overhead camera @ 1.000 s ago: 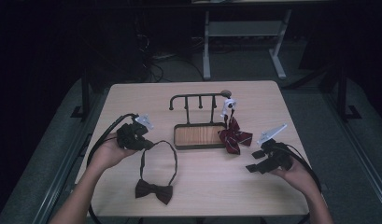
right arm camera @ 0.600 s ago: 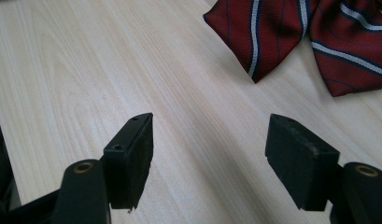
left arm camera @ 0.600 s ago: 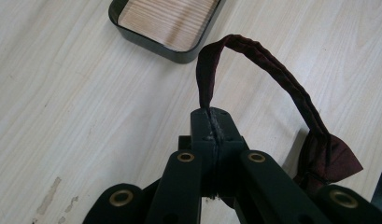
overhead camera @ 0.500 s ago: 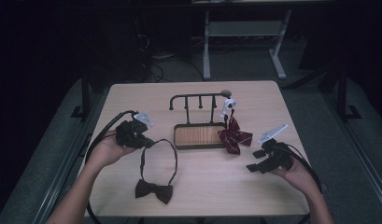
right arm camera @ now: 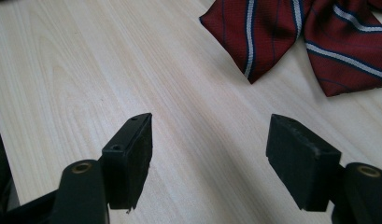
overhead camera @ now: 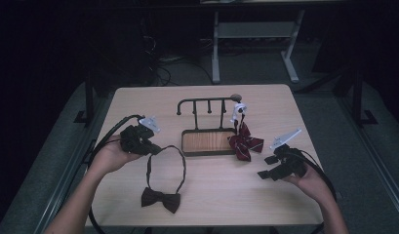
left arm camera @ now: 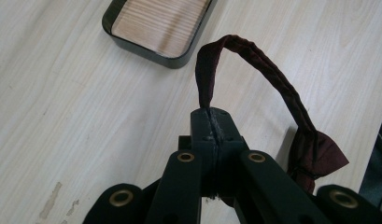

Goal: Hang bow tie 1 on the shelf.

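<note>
A dark brown bow tie point(overhead camera: 161, 199) lies near the table's front edge, its neck strap point(overhead camera: 180, 161) looping up to my left gripper point(overhead camera: 150, 147). In the left gripper view the left gripper point(left arm camera: 211, 120) is shut on that strap point(left arm camera: 263, 74), and the bow point(left arm camera: 317, 151) hangs to the right. A red striped bow tie point(overhead camera: 243, 144) hangs from a white clip on the black rack point(overhead camera: 207, 105), its tails on the table. My right gripper point(overhead camera: 270, 165) rests open on the table right of it. The right gripper point(right arm camera: 209, 149) has bare wood between its jaws, short of the striped tie point(right arm camera: 291, 32).
The rack stands on a wood-floored black tray point(overhead camera: 207, 142) in the middle of the table; its corner point(left arm camera: 156, 28) lies just past the left gripper. Cables trail off both table sides. A metal stand point(overhead camera: 255, 34) stands on the dark floor beyond.
My left gripper has shifted a little to the right and back with the strap in it, stretching the loop. The right gripper has stayed put.
</note>
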